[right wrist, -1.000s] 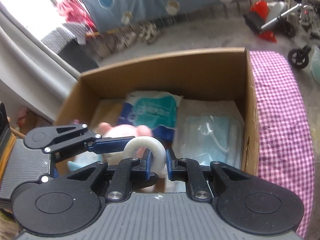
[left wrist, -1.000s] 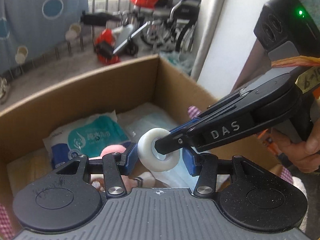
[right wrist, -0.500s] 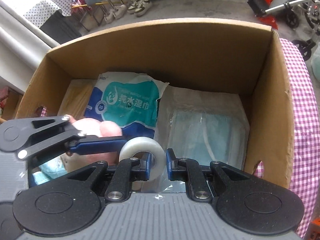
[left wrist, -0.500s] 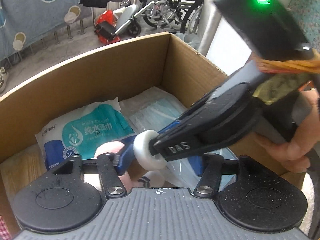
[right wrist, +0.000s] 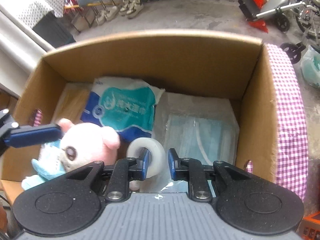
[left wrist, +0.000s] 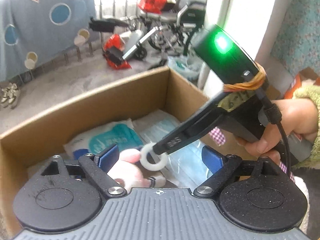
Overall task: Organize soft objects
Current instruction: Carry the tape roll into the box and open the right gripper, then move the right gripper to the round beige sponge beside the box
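A white tape roll (right wrist: 147,153) hangs low inside the cardboard box (right wrist: 152,60), beside a pink plush toy (right wrist: 88,146). One finger of my right gripper (right wrist: 158,161) runs through the roll's hole and the other stands just off its outer wall. Those jaws are opening, and a thin gap shows at the outer pad. In the left wrist view the tape roll (left wrist: 153,157) dangles from the right gripper (left wrist: 160,150) over the plush toy (left wrist: 128,166). My left gripper (left wrist: 160,156) is opening wide and holds nothing.
A teal wet-wipes pack (right wrist: 128,108) and a bagged stack of blue face masks (right wrist: 200,136) lie on the box floor. A pale blue soft item (right wrist: 48,166) sits by the plush. Purple checked cloth (right wrist: 290,120) borders the box's right wall. A hand (left wrist: 280,124) holds the right gripper.
My left gripper let go of the tape roll, spread wide and drew back upward. The right gripper carried the roll lower into the box, and its jaws eased apart.
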The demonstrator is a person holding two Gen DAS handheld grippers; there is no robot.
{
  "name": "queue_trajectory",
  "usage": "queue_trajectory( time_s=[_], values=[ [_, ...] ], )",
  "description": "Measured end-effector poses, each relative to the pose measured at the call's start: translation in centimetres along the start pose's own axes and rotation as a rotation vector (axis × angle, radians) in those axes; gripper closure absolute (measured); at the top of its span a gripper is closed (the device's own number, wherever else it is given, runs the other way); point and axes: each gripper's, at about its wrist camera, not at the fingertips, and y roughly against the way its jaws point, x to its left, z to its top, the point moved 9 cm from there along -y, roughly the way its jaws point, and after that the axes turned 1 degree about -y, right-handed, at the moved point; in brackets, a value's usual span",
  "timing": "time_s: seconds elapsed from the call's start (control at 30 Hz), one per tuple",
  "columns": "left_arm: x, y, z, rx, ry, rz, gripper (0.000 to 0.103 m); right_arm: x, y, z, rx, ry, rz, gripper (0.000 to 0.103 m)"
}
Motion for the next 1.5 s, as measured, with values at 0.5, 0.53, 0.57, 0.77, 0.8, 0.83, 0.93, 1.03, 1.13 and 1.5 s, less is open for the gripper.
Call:
queue_trajectory(
  time_s=[0.5,0.53,0.57,0.77,0.8,0.83,0.93,1.03,1.13,1.5],
  values=[
    [-0.5,12.7,-3.2,-0.200,0.061,0.002,0.005,2.2,15.8,-6.1,-0.332,-0.075,0.200,0.079],
    [-0.9,13.1,-4.0,-0.201,0.069,-0.004,0.005,2.4,16.9,-7.4,-0.356,-0.075,0.228,0.079],
    [-1.3,13.3,-4.8,-0.202,0.084,-0.017,0.005,2.5,17.7,-8.6,-0.376,-0.083,0.250,0.079],
    [-4.8,11.4,-10.2,-0.165,0.129,-0.101,0.005,3.1,16.1,-16.1,-0.371,-0.162,0.320,0.079],
    [-5.5,10.8,-11.0,-0.155,0.125,-0.109,0.006,3.1,15.1,-17.1,-0.356,-0.186,0.319,0.079],
    [-6.1,10.0,-11.7,-0.142,0.122,-0.112,0.008,2.9,14.2,-17.6,-0.344,-0.208,0.324,0.079],
    [-7.3,7.5,-13.3,-0.130,0.105,-0.111,0.014,2.4,11.8,-19.0,-0.317,-0.292,0.357,0.079],
    [-7.7,4.8,-14.5,-0.107,0.091,-0.098,0.032,2.0,9.8,-19.5,-0.288,-0.361,0.379,0.079],
    [-7.5,2.6,-15.1,-0.083,0.128,-0.133,0.040,1.3,8.1,-20.1,-0.259,-0.412,0.359,0.079],
    [-6.6,-1.4,-15.3,-0.025,0.192,-0.210,0.046,0.0,5.5,-20.9,-0.176,-0.487,0.314,0.079]
  ],
)
